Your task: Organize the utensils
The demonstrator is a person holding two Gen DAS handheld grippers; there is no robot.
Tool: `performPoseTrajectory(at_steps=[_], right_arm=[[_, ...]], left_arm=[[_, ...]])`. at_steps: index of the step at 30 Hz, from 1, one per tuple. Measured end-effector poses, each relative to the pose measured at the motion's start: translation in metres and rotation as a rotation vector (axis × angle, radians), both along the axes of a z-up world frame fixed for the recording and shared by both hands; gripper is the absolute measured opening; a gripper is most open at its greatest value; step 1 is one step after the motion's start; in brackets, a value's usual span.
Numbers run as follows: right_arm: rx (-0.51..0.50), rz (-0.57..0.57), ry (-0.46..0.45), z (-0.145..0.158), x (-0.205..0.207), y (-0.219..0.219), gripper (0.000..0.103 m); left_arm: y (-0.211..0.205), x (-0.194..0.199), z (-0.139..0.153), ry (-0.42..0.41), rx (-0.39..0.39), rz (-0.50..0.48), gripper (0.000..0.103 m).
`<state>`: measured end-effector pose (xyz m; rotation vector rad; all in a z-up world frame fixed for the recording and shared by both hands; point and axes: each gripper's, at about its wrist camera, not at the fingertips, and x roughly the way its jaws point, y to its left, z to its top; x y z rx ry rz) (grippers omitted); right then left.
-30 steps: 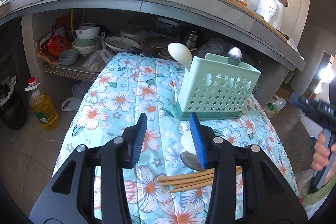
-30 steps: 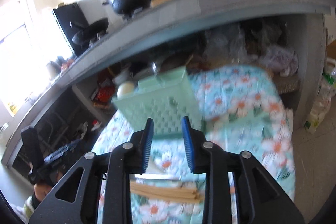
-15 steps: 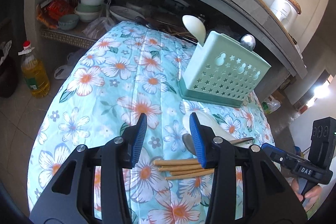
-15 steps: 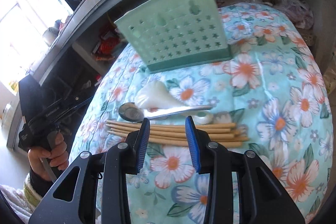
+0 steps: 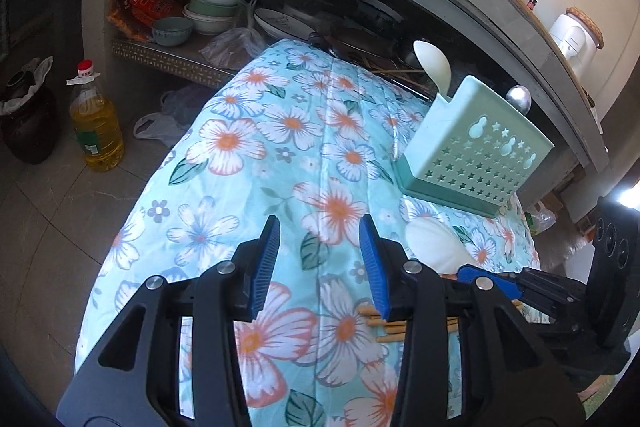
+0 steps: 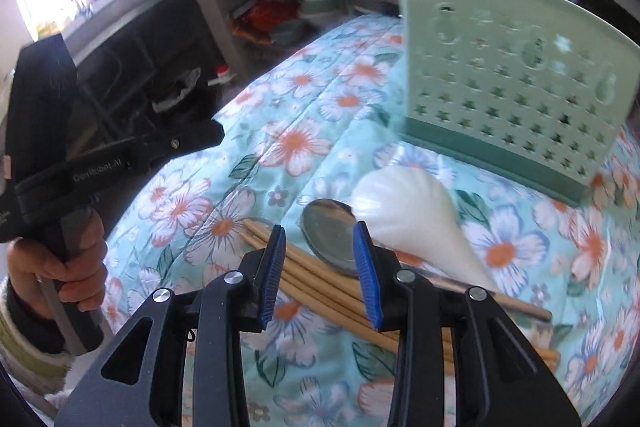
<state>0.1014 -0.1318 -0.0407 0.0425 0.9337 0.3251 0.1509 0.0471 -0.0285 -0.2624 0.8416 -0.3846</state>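
Wooden chopsticks [image 6: 320,291] lie on the floral cloth in front of the green caddy [image 6: 516,99], long axis crossing our right gripper [image 6: 318,259], whose half-spread, empty jaws straddle them; it sits nearer than our left gripper [image 5: 318,263], likewise part-open and empty.

light: daylight, window glare | blur: right wrist view | edges: fisheye-bent
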Motion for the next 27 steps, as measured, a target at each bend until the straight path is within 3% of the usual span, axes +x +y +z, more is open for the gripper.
performPoseTrajectory(at_steps=[5,11,16,27], right_arm=[[-0.138,-0.002,-0.016,-0.01,0.008,0.019,0.034],[-0.3,0.004,-0.035,-0.022,0.012,0.039,0.023],[-0.376,-0.017,-0.062,-0.026,0.01,0.045,0.012],[-0.271,-0.066,-0.151,0.011,-0.015,0.024,0.007]], left_arm=[[0.007,0.003,-0.004,0.006,-0.012,0.009,0.038],[0.01,0.004,-0.006,0.008,-0.021,0.008,0.038],[0.01,0.004,-0.005,0.007,-0.02,0.01,0.038],[0.003,0.001,0.004,-0.018,-0.009,0.001,0.038]])
